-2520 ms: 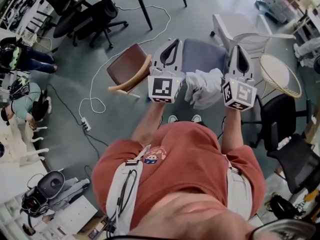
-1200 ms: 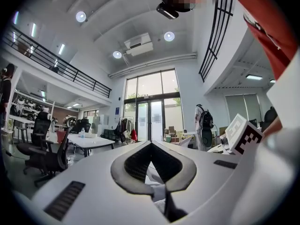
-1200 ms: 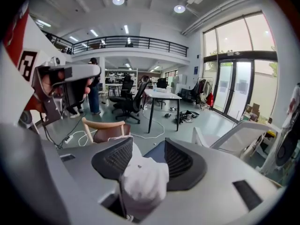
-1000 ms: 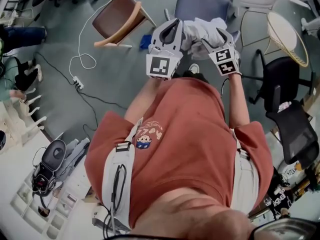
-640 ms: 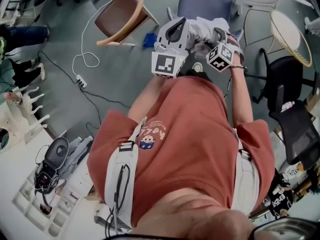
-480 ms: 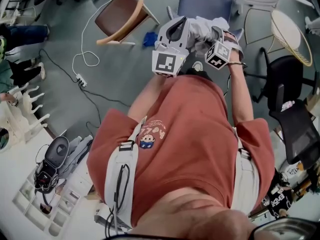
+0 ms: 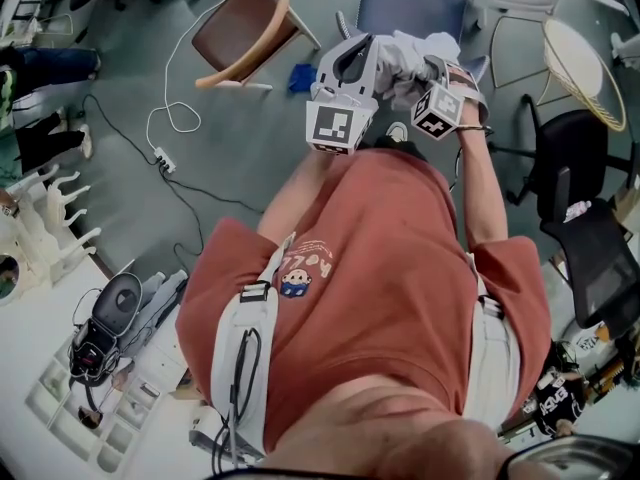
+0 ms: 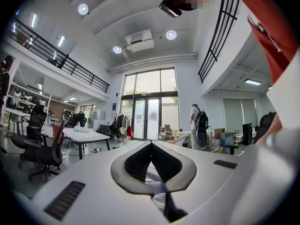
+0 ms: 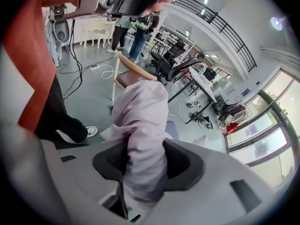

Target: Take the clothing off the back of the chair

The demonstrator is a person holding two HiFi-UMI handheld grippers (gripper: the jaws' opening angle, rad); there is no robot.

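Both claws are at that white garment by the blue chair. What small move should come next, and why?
Probably let the right claw finish squeezing before lifting. Its jaws are closing round a thick fold of the white garment, and the left claw is already shut on a bit of it. Pulling away from the blue chair sooner might let it slip.

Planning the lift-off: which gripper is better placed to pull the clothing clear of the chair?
Probably right. The right gripper is closing its jaws around a thick bunch of the clothing; the left gripper pinches only a thin fold of it.
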